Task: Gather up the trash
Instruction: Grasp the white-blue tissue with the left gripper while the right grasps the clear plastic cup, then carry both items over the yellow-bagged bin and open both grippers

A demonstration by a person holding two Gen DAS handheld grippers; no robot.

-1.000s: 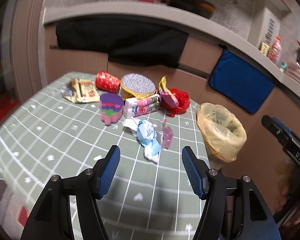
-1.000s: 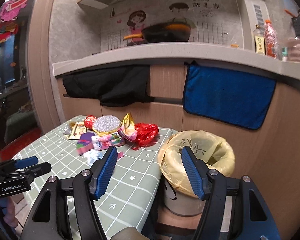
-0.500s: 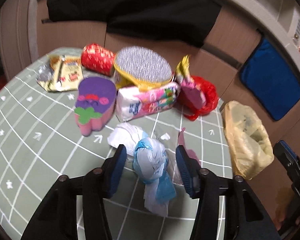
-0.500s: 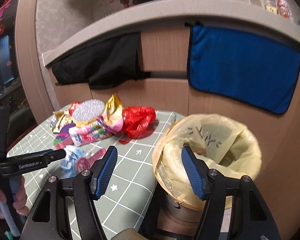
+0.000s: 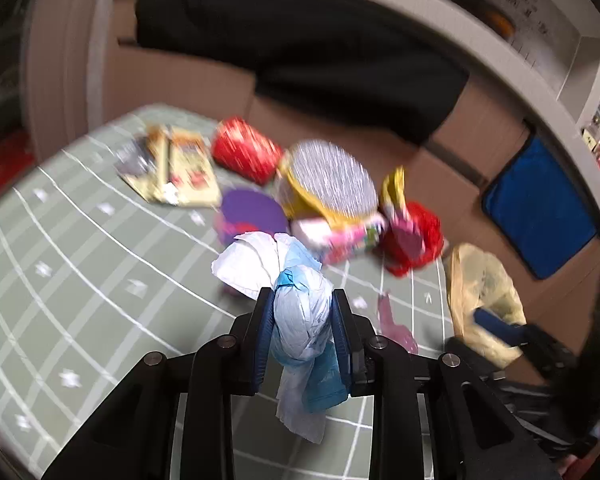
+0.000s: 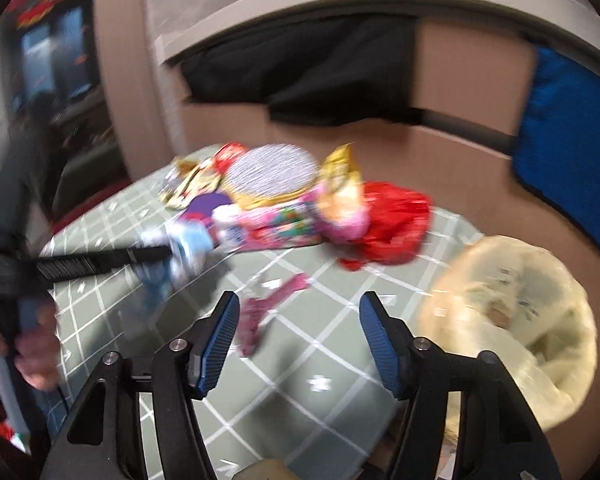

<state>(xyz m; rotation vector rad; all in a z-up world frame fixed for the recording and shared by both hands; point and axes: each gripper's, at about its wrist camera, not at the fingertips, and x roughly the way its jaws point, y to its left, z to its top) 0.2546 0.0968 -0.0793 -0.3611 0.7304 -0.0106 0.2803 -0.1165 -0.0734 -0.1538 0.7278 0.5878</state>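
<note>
My left gripper (image 5: 302, 332) is shut on a crumpled blue and white wad of paper (image 5: 300, 320) and holds it above the green checked table (image 5: 80, 280). It shows in the right wrist view (image 6: 184, 248) too, at the tip of the left gripper. My right gripper (image 6: 296, 340) is open and empty above the table, just right of a pink wrapper (image 6: 260, 312). The bin lined with a yellow bag (image 6: 512, 320) stands at the table's right edge; it also shows in the left wrist view (image 5: 484, 292).
A pile of trash lies at the table's back: a red bag (image 5: 412, 240), a pink tissue pack (image 5: 340, 236), a silver-topped round tub (image 5: 324, 184), a purple cup (image 5: 252, 216), a red packet (image 5: 244, 152), yellow wrappers (image 5: 176, 168). A blue towel (image 5: 536, 208) hangs on the cabinet.
My left gripper has closed on the blue and white wad and lifted it off the table. My right gripper has swung left from the bin toward the pink wrapper.
</note>
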